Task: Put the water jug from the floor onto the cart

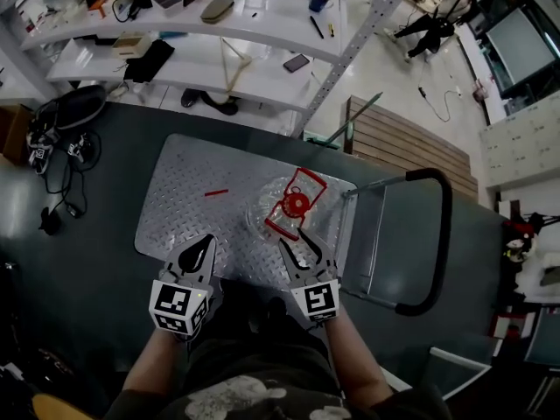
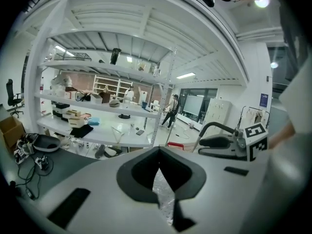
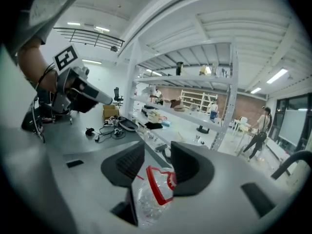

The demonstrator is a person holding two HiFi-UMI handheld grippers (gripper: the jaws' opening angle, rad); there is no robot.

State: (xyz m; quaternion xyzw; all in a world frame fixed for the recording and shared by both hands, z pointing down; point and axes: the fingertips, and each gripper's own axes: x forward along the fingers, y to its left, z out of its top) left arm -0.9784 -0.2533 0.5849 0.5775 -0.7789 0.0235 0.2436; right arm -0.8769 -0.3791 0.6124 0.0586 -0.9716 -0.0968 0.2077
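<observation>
The clear water jug [image 1: 262,214] with a red handle and cap stands upright on the cart's diamond-plate deck [image 1: 188,182], right of the middle. My right gripper [image 1: 299,245] hovers just on my side of it, open, with its fingertips near the red handle and clear of it. In the right gripper view the jug [image 3: 155,194] shows below the gap between the open jaws of the right gripper [image 3: 157,152]. My left gripper [image 1: 203,245] is shut and empty over the deck's near edge, left of the jug. In its own view the left gripper [image 2: 158,151] has its tips together.
The cart's black push handle [image 1: 442,234] rises at the right. A short red stick [image 1: 216,192] lies on the deck. White shelving [image 1: 219,51] loaded with gear stands behind the cart; cables and devices [image 1: 61,147] lie at the left, a wooden pallet [image 1: 411,147] at the back right.
</observation>
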